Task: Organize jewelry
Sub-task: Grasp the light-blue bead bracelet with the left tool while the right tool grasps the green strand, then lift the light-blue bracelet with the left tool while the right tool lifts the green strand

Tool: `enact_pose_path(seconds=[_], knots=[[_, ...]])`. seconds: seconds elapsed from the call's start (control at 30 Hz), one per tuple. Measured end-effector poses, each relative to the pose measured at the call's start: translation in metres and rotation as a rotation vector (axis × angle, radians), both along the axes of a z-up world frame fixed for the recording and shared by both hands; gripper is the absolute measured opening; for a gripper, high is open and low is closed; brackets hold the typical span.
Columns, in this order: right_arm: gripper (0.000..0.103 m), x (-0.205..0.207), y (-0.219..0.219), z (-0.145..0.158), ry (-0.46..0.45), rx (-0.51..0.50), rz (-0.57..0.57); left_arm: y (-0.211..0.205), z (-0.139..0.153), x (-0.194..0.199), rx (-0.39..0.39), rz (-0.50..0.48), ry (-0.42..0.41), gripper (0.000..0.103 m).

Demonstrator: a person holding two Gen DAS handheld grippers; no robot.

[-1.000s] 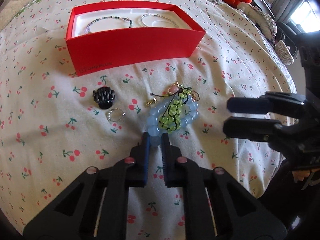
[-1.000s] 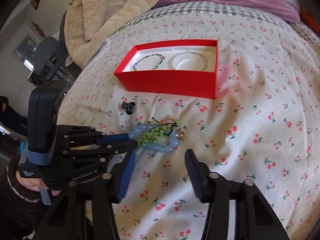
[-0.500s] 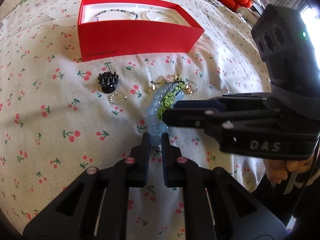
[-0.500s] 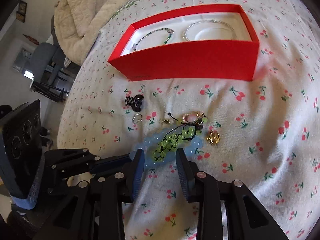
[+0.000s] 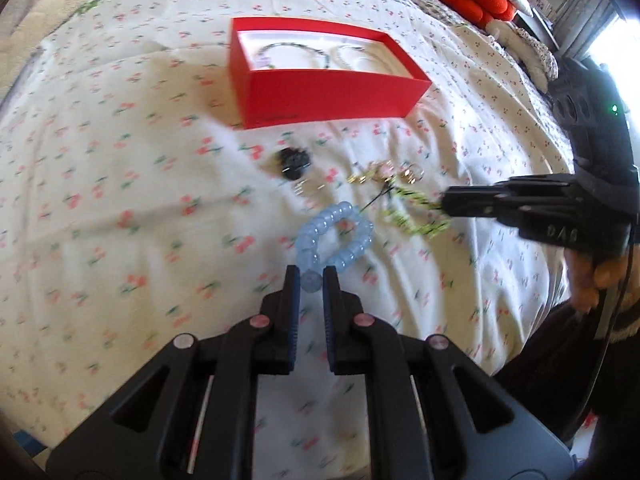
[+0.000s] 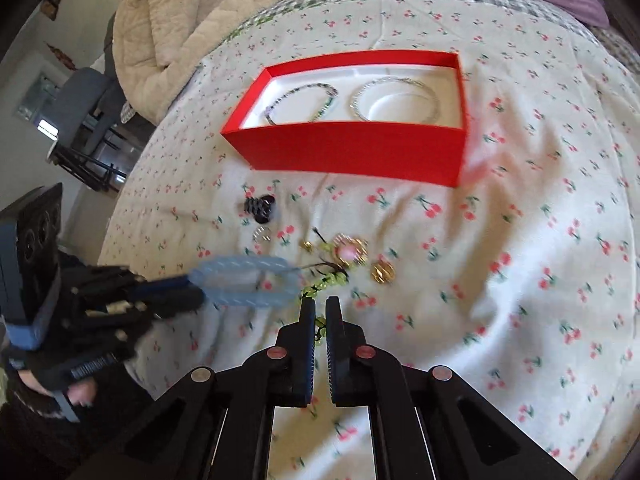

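Observation:
My left gripper [image 5: 311, 280] is shut on a pale blue bead bracelet [image 5: 336, 236], held above the cherry-print sheet; it also shows in the right wrist view [image 6: 248, 282]. My right gripper [image 6: 319, 308] is shut on a green bead bracelet [image 6: 324, 282], seen stretched at the right in the left wrist view [image 5: 416, 212]. A dark cord still links the two bracelets. The red box [image 6: 352, 152] holds two bracelets on its white tray.
Loose on the sheet lie a black hair clip [image 6: 260, 206], a silver ring [image 6: 262, 235], a pink-and-gold piece [image 6: 350, 250] and a gold earring [image 6: 383, 272]. A beige blanket [image 6: 192, 20] lies at the back left.
My right gripper closed on the green bracelet and pulled it right, away from the blue one. My left gripper lifted the blue bracelet, which opened into a loop.

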State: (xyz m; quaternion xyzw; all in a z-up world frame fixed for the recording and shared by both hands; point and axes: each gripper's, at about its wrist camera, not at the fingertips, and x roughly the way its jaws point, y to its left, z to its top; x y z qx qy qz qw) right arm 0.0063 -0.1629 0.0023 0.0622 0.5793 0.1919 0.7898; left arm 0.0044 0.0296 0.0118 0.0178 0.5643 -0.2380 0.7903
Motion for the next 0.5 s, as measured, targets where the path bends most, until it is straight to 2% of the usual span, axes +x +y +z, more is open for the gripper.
enact_pose_path(seconds=[0.17, 0.2, 0.27, 0.33, 0.4, 0.47, 0.5], knots=[[0.005, -0.016, -0.02, 0.0, 0.014, -0.055, 0.002, 0.011, -0.009, -0.015, 0.107, -0.033, 0.015, 0.013], [0.005, -0.019, -0.024, 0.0, 0.009, -0.079, 0.009, 0.009, -0.012, -0.018, 0.15, -0.041, -0.002, 0.013], [0.006, -0.024, -0.032, 0.0, -0.003, -0.096, 0.016, 0.006, -0.013, -0.02, 0.174, -0.066, -0.029, 0.013], [0.008, -0.027, -0.04, 0.001, -0.016, -0.083, 0.014, 0.004, -0.011, -0.02, 0.145, -0.091, -0.042, 0.019], [0.013, -0.03, -0.05, 0.005, -0.038, -0.067, 0.009, 0.005, -0.008, -0.018, 0.116, -0.109, -0.059, 0.043], [0.019, -0.03, -0.053, 0.009, -0.05, -0.059, 0.008, 0.006, -0.004, -0.014, 0.113, -0.118, -0.093, 0.048], [0.03, -0.029, -0.053, 0.01, -0.053, -0.053, 0.009, 0.008, -0.002, -0.01, 0.117, -0.112, -0.11, 0.048]])
